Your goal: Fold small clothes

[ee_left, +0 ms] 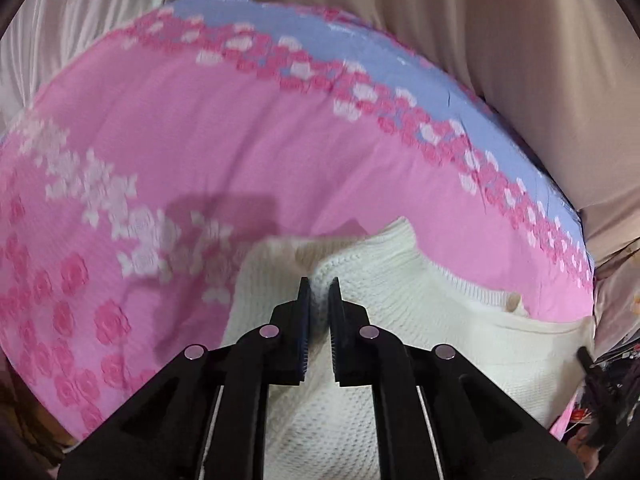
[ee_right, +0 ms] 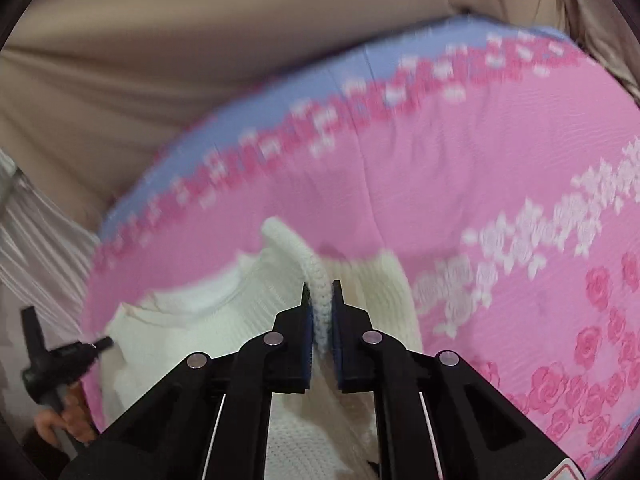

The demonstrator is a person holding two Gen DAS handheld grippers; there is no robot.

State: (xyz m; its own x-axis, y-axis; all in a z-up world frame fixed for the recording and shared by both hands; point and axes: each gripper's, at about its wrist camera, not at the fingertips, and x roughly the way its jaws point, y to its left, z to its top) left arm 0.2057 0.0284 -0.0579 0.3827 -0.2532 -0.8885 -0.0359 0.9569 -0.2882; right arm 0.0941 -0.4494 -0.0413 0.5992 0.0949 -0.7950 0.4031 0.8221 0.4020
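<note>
Cream knit makes up the small sweater [ee_left: 400,320], which is spread on a pink bedspread [ee_left: 200,152] patterned with roses and edged in blue. The sweater serves as the landmark: the bedspread runs out beyond it on every visible side, and beige fabric [ee_left: 500,40] hangs past the bedspread's far blue edge.

A fold of the knit is pinched by the left gripper [ee_left: 319,292], whose jaws are drawn nearly together with a raised ridge of fabric clamped between the pads. On the sweater's other side, a ribbed edge, probably a hem or cuff, is clamped in the same way by the right gripper [ee_right: 320,292], with the rib standing up between the closed pads. Two grips set apart on one garment are judged to keep the lifted part taut and even, so that it can be carried over the rest as one flat panel rather than bunching.

From the right wrist view, the other tool's handle and a hand [ee_right: 64,416] are seen beside the sweater's left edge.
</note>
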